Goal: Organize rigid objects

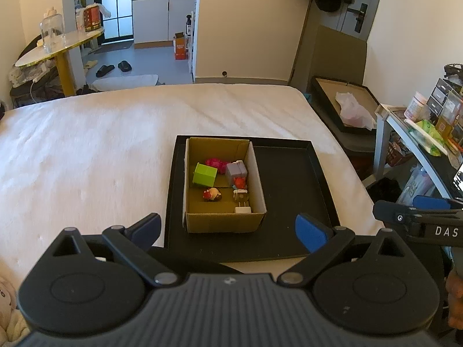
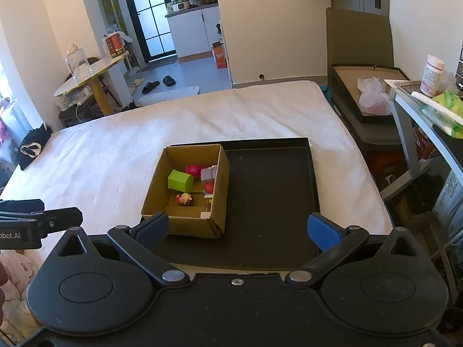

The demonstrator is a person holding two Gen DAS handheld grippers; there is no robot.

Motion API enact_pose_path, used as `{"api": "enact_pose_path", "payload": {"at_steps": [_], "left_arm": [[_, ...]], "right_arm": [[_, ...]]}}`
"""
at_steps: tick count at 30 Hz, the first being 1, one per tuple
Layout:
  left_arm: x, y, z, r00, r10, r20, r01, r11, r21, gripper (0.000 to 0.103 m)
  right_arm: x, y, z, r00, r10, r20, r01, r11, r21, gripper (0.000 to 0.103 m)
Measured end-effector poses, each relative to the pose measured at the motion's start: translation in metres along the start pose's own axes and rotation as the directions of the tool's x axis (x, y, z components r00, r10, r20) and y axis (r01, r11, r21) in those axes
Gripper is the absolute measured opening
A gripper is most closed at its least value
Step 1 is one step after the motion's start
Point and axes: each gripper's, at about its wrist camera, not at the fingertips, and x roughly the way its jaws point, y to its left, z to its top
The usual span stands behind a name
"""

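An open cardboard box [image 1: 224,222] [image 2: 185,227] stands in the left half of a black tray [image 1: 289,185] [image 2: 269,190] on the white bed. It holds a green block [image 1: 205,174] [image 2: 180,180], a pink toy [image 1: 215,163] [image 2: 192,170], a grey-purple block [image 1: 236,170] [image 2: 207,174], a red piece [image 1: 239,183], a small figure [image 1: 212,194] [image 2: 184,199] and a white plug [image 1: 242,210]. My left gripper [image 1: 228,228] is open and empty, just before the box. My right gripper [image 2: 238,228] is open and empty over the tray's near edge.
The white bed [image 1: 101,144] [image 2: 115,133] spreads left and behind the tray. A shelf with bottles and packets [image 1: 428,121] [image 2: 434,92] stands at the right. Another tray with a plastic bag [image 1: 353,110] [image 2: 373,98] lies beyond the bed's right edge. Soft toys [image 2: 17,266] lie near left.
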Motion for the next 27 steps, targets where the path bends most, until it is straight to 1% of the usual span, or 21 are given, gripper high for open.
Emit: {"api": "enact_pose_path", "payload": {"at_steps": [27], "left_arm": [[0.0046,0.0008,-0.0029,1.0,-0.001,-0.008,0.001,1.0,-0.005,0.099]], "right_arm": [[0.0043,-0.0001,-0.0005,1.0,-0.003,-0.018,0.003,1.0,-0.001,0.103]]}}
